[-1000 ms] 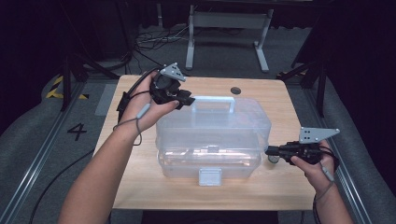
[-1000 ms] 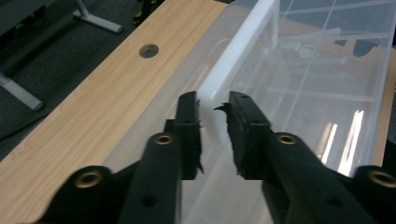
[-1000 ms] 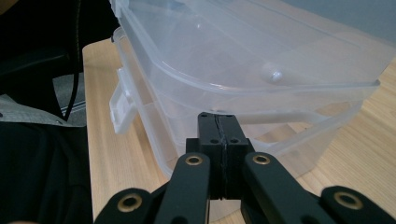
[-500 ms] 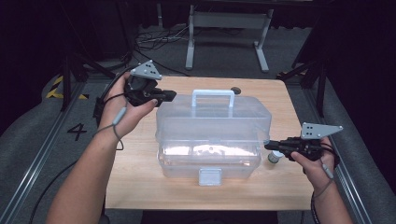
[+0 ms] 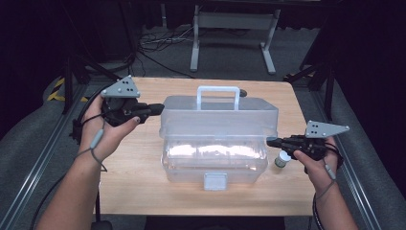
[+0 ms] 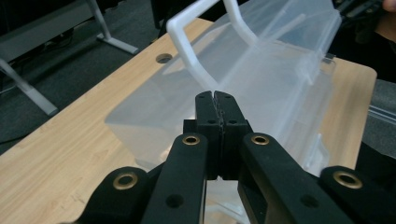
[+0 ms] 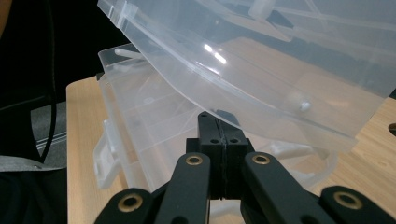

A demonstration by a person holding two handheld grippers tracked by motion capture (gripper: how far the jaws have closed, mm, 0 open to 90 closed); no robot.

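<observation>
A clear plastic toolbox with a white handle stands in the middle of the wooden table. My left gripper is shut and empty, with its tips just off the left end of the lid. In the left gripper view the closed jaws point at the box below the upright handle. My right gripper is shut at the box's right end. In the right gripper view its tips sit at the gap between the raised lid and the base.
A small pale jar stands on the table beside the right hand. The box's front latch hangs down near the table's front edge. A cable hole lies behind the box. Metal frame legs stand beyond the table.
The left hand has drawn back to the left, from the handle to the box's left end, and its jaws have shut. The right gripper has stayed where it was.
</observation>
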